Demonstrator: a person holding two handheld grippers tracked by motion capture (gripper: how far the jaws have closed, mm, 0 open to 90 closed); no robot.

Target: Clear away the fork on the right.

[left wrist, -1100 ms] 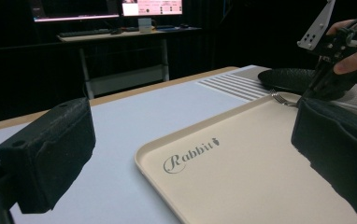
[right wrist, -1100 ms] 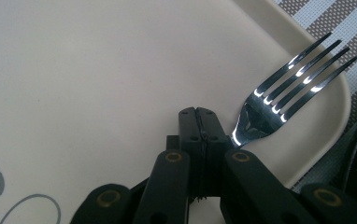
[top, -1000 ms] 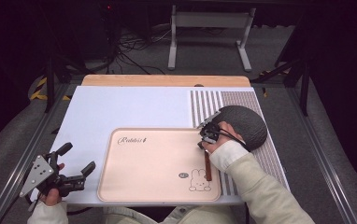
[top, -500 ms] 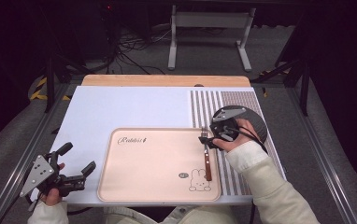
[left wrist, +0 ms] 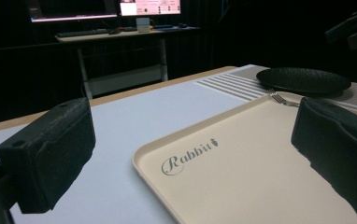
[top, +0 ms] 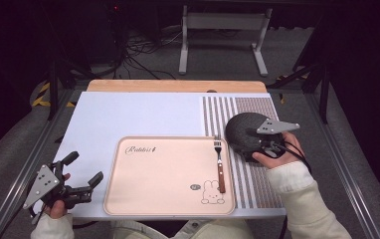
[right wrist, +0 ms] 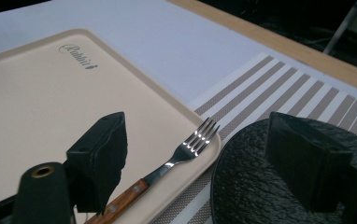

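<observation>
The right gripper (top: 257, 144) covers part of the black plate (top: 240, 130) (high view), its jaws hidden there.

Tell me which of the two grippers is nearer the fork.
The right gripper, hovering over the black plate right beside the fork. The left gripper sits off the far side of the beige tray.

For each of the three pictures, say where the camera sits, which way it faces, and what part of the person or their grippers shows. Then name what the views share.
High view: above the person's side, facing forward and down; both forearms, left gripper, right gripper.
Left gripper view: between open jaws, low, facing across the tray toward the black plate.
Right gripper view: between open jaws, facing down at the fork.
Shared: tray, fork, plate.
</observation>
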